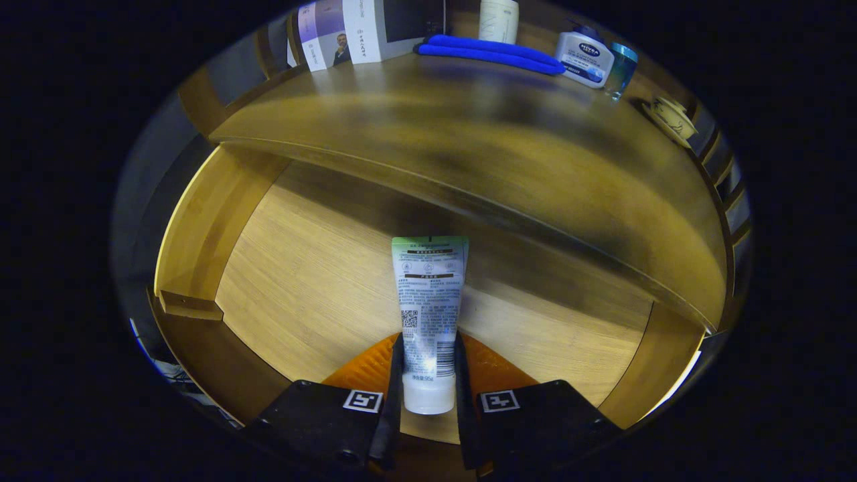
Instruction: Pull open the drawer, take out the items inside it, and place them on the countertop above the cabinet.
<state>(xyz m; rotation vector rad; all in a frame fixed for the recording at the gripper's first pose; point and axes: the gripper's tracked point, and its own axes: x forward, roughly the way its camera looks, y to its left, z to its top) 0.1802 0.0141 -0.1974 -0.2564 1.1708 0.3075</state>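
The hand-held gripper [429, 391] is pinching a tube [429, 314], with one finger pressed on each side of it near the white cap. The tube is soft and white with a green band at its far end, and its back is full of tiny print and a bar code. It points away from the fingers, over the open drawer [315, 281], which has a pale wood floor and wood walls. Past the tube, the brown wood surface [469, 140] hangs over the back of the drawer. Far behind the tube on that surface lie a blue cloth [492, 53], a white box [375, 30], a white bottle [499, 20], a white jar [584, 59] and a small blue glass [622, 67].
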